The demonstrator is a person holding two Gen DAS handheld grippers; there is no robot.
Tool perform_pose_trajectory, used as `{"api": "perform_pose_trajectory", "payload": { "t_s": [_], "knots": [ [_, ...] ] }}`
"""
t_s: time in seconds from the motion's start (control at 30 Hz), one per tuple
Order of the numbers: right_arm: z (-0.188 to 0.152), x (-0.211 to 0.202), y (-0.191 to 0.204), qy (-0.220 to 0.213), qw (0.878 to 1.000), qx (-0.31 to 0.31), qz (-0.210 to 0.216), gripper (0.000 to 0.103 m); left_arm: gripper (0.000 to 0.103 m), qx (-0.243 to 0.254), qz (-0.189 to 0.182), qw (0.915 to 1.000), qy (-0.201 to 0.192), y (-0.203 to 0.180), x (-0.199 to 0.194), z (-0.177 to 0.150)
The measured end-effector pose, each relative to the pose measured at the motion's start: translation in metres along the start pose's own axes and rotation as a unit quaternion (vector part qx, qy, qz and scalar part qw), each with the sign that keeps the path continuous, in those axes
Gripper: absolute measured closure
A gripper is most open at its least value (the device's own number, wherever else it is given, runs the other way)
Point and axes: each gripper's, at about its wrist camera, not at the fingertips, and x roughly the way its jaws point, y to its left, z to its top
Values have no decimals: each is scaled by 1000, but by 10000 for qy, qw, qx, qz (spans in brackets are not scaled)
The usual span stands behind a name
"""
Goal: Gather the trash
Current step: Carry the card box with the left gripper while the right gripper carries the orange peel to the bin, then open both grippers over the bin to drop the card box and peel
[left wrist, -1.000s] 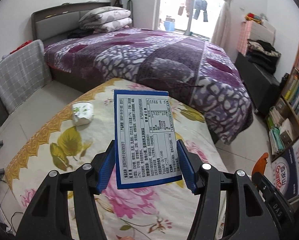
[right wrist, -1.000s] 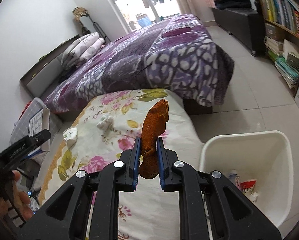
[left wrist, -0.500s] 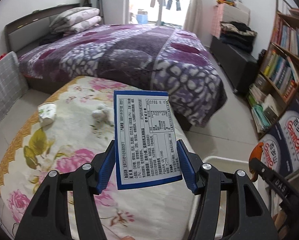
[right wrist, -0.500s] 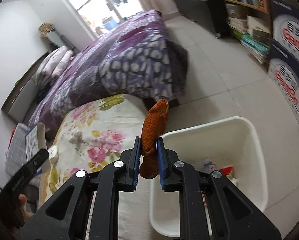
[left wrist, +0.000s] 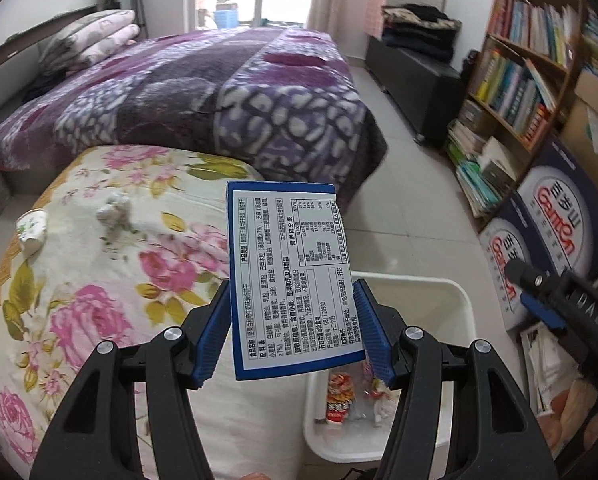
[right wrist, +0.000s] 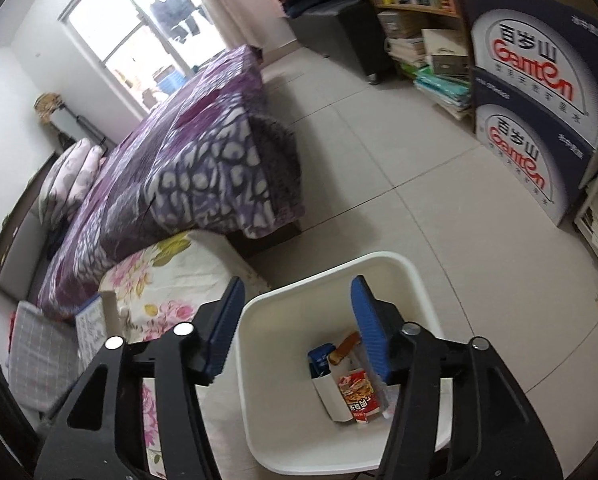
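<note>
My left gripper (left wrist: 293,338) is shut on a blue-edged food box (left wrist: 289,272) with a white label, held at the edge of the floral table, beside the white bin (left wrist: 455,300). My right gripper (right wrist: 299,328) is open and empty, directly above the white bin (right wrist: 391,264). The orange-brown peel (right wrist: 343,347) lies inside the bin among wrappers (right wrist: 359,394). A crumpled paper cup (left wrist: 31,232) and a crumpled tissue (left wrist: 115,210) lie on the table. The box also shows in the right wrist view (right wrist: 91,320).
The floral tablecloth (left wrist: 99,300) covers the table. A bed with a purple blanket (left wrist: 203,92) stands behind it. Bookshelves (left wrist: 527,60) and Ganten cartons (right wrist: 539,92) line the right wall. Tiled floor (right wrist: 439,208) surrounds the bin.
My right gripper swung over the bin, opened, and the peel dropped in. My left gripper moved right with the box toward the bin.
</note>
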Motion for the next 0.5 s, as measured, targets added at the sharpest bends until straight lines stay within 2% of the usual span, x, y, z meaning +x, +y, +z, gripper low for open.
{"api": "perform_pose_trajectory", "payload": {
  "t_s": [0.07, 0.17, 0.27, 0.3, 0.33, 0.4, 0.5],
  "knots": [
    [4, -4, -8, -44, 9999, 103, -36, 45, 44, 108, -93, 9999, 71, -10, 3, -3],
    [9, -10, -23, -118, 9994, 333, -68, 39, 42, 305, -246, 9991, 188, -25, 7, -8],
    [13, -14, -40, -152, 9983, 551, -104, 35, 39, 468, -544, 9967, 380, -39, 14, -14],
    [14, -15, -45, -155, 9979, 610, -118, 35, 36, 547, -708, 9949, 463, -44, 16, -16],
    [14, -16, -48, -156, 9977, 649, -128, 34, 28, 597, -800, 9937, 510, -47, 17, -17],
    [16, -17, -55, -162, 9970, 740, -150, 30, 22, 638, -987, 9915, 557, -53, 16, -19],
    [16, -20, -60, -202, 9961, 845, -156, 27, 21, 567, -1265, 9877, 718, -56, 18, -18]
  ]
}}
